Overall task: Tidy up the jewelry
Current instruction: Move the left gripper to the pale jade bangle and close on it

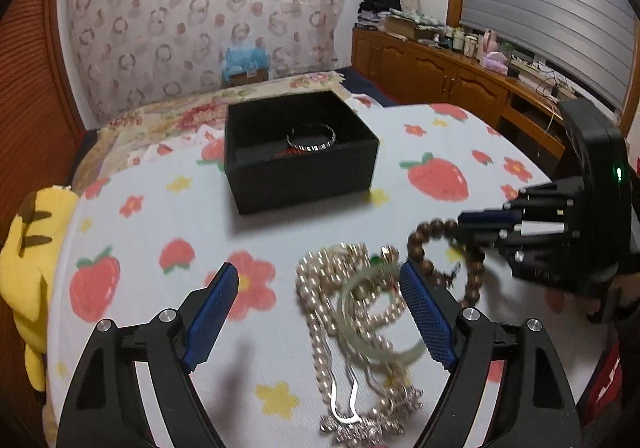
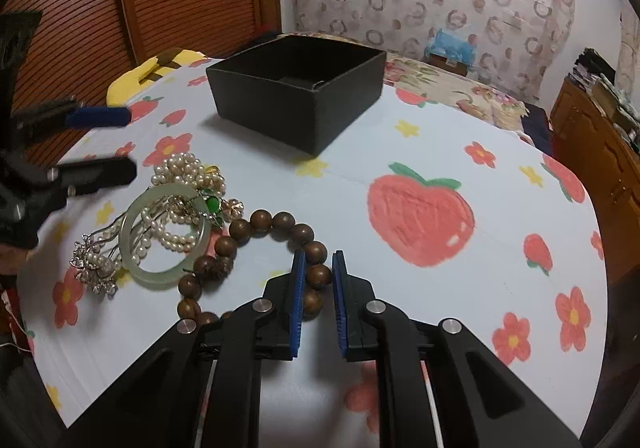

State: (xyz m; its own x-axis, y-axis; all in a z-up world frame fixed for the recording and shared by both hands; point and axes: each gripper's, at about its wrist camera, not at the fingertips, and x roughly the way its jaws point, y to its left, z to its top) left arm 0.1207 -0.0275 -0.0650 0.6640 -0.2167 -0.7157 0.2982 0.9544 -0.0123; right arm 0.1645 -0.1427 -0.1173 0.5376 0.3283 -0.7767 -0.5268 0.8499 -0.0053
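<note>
A black open box stands on the strawberry-print cloth; a silver bangle lies inside it. The box also shows in the right wrist view. My right gripper is shut on a brown wooden bead bracelet, pinching its beads; the bracelet shows in the left wrist view. A jade bangle, pearl strands and a crystal hairpin lie in a pile beside it. My left gripper is open, hovering over that pile.
A yellow plush toy lies at the left edge of the cloth. A wooden cabinet with clutter runs along the right wall. A patterned curtain hangs behind.
</note>
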